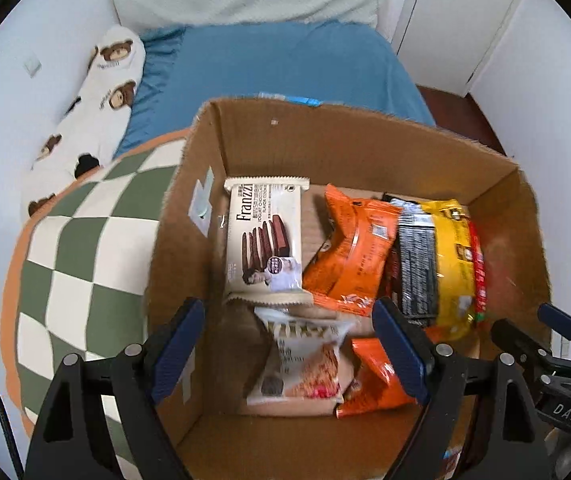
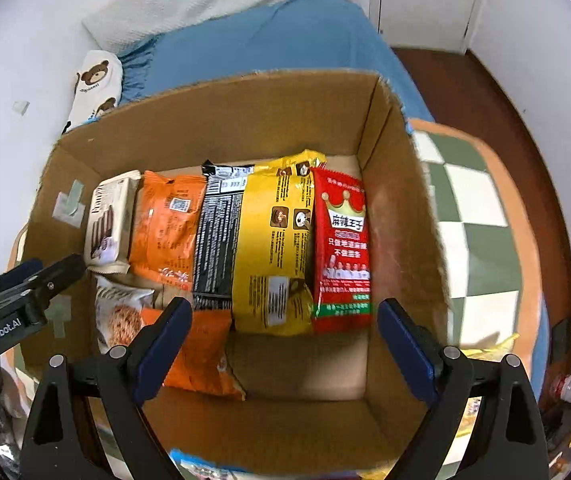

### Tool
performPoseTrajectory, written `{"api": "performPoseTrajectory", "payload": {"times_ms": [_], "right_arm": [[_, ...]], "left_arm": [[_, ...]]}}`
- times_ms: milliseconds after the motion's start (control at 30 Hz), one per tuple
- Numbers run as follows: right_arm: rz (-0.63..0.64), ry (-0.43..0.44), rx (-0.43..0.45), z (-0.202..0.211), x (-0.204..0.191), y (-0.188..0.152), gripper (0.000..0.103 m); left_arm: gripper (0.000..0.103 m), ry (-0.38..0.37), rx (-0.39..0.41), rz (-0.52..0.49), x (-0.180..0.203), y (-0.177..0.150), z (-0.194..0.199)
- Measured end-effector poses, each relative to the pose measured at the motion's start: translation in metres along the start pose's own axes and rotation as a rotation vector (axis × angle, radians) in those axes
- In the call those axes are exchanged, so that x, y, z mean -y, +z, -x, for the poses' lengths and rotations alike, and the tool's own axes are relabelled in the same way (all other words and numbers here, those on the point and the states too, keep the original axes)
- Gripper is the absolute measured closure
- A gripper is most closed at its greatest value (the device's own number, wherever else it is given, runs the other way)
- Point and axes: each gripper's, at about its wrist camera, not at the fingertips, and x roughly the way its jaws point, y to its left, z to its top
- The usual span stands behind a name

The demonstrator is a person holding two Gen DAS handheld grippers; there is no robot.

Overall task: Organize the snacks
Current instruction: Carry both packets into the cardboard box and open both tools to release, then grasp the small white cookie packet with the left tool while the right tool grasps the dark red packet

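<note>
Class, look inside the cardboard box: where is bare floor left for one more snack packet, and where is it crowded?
Bare floor shows in the cardboard box near corner, below the yellow packet and red packet, right of the orange packet. The back row is packed edge to edge.

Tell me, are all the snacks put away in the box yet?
Mostly. Seven packets already sit in the cardboard box, including the red packet and yellow packet. Both tongs, left and right, hang open and empty. Yellow wrappers outside the box may still need packing.
</note>
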Motion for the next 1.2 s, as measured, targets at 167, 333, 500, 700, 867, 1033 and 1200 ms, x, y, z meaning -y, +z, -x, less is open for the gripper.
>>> {"api": "performPoseTrajectory", "payload": {"times_ms": [167, 333, 500, 700, 867, 1033, 1200], "right_arm": [[0.026, 0.002, 0.060, 0.034, -0.005, -0.019, 0.007], [0.063, -0.007, 0.130, 0.075, -0.007, -0.044, 0.007], [0.085, 0.007, 0.190, 0.114, -0.011, -0.069, 0.007], [0.083, 0.021, 0.256, 0.152, -0.011, -0.096, 0.007], [0.060, 0.052, 0.271, 0.171, -0.008, -0.115, 0.007], [0.005, 0.097, 0.183, 0.154, 0.010, -0.135, 0.007], [-0.071, 0.120, 0.018, 0.095, 0.040, -0.166, 0.007]], "left_arm": [[0.017, 0.007, 0.076, -0.016, 0.006, -0.022, 0.039], [0.017, 0.007, 0.136, -0.036, 0.014, -0.047, 0.076], [0.017, -0.002, 0.179, -0.047, 0.022, -0.072, 0.108], [0.017, -0.011, 0.216, -0.039, 0.031, -0.097, 0.141], [0.017, -0.029, 0.227, -0.008, 0.033, -0.115, 0.159], [0.017, -0.001, 0.165, -0.008, 0.035, -0.135, 0.140], [0.017, 0.036, -0.015, -0.029, 0.034, -0.166, 0.079]]}}
